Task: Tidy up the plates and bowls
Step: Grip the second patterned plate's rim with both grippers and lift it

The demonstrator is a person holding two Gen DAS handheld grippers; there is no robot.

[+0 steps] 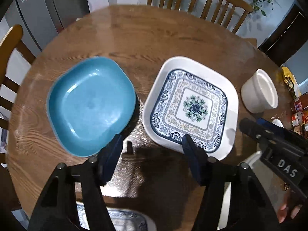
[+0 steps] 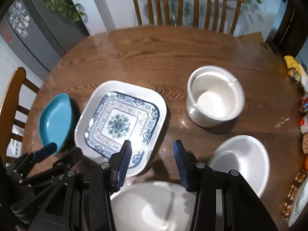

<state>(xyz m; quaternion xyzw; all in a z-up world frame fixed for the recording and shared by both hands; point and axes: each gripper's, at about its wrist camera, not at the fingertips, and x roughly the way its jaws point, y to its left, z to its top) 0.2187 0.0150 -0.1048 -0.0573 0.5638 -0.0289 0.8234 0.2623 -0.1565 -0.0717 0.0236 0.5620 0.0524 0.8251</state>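
The sorting looks barely begun: a blue plate [image 1: 90,105], a patterned plate [image 1: 190,106] and three white bowls [image 2: 214,96] lie spread over the desk [image 1: 144,38], while left gripper [image 1: 152,143] and right gripper [image 2: 152,148] hover part-open, holding nothing.

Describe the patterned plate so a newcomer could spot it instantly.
On the round wooden table, look just right of the plain teal square plate. There a blue-and-white patterned square plate sits nested on a larger plain white square plate. It alone carries ornate borders and a central floral medallion.
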